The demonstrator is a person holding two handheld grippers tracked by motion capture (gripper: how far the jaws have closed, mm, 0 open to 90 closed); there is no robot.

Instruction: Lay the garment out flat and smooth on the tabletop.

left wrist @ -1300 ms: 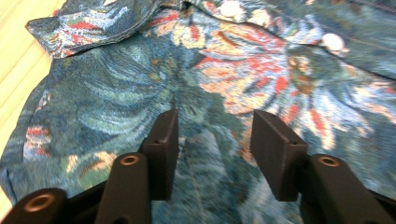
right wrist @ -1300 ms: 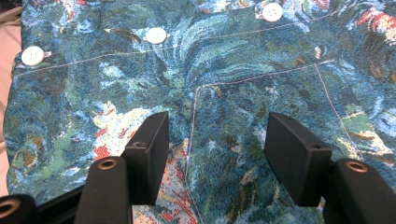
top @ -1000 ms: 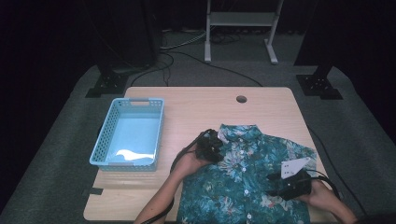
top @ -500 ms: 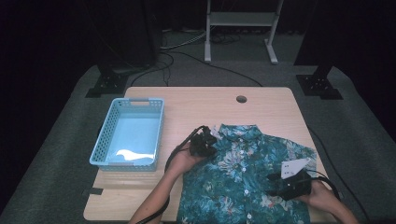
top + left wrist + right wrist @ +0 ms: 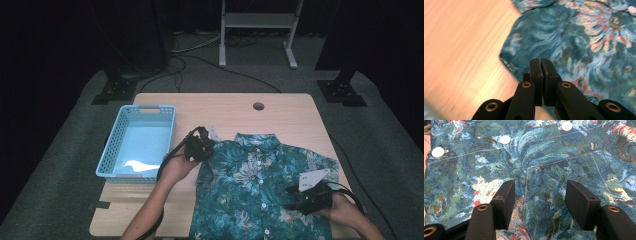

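- Floral shirt [image 5: 255, 190]: spread flat, lower centre of high view; no legible label or writing.
- Left gripper [image 5: 541, 65]: jaws just closed together, nothing visibly between them, over the shirt's edge.
- Right gripper [image 5: 540, 200]: jaws apart, gripping nothing, over shirt pocket [image 5: 564, 192].

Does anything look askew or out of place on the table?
Mildly: the floral shirt lies buttoned and flat, but its left sleeve edge looks folded in, by the shut left gripper. The blue basket sits straight.
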